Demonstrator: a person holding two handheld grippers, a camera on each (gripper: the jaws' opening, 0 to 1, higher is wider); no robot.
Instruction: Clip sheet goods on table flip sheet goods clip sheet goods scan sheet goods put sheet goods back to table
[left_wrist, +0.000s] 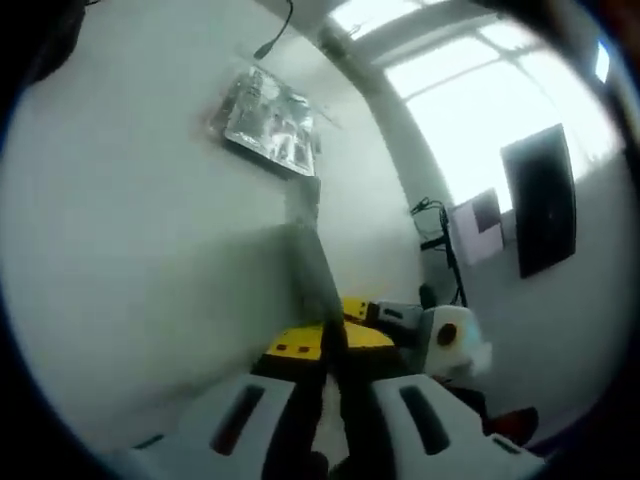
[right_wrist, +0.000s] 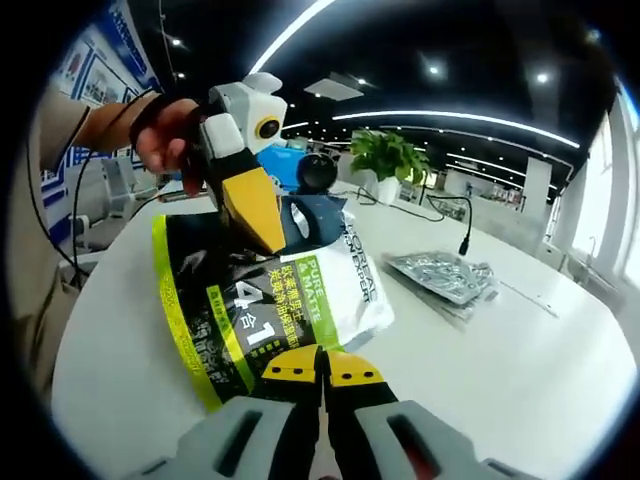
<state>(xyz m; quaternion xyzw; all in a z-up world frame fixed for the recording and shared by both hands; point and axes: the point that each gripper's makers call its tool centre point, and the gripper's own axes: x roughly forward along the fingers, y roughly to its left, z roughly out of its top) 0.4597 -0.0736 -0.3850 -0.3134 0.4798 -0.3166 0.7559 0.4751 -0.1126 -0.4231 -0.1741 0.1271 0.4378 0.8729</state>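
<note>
The sheet goods here are a flat printed pouch (right_wrist: 270, 300), green, black and white with a large "4" and "1" on its face, held up off the white table (right_wrist: 520, 340) between the two tools. In the right gripper view the right gripper (right_wrist: 322, 372) has its yellow-tipped jaws pressed together on the pouch's near edge, while the left gripper (right_wrist: 262, 228), held in a person's hand (right_wrist: 165, 135), bites the far upper edge. The left gripper view looks edge-on along the same pouch (left_wrist: 315, 270), its jaws together on it.

It looks light, thin and floppy, with a glossy film that is probably slippery (it bows between the two grips). I'd judge the sealed margins the safest hold, pinched well in from the rim, not the printed middle, where any code to scan would need to stay uncovered.

A second, silvery foil packet (right_wrist: 440, 275) lies flat on the table beyond, well apart
</note>
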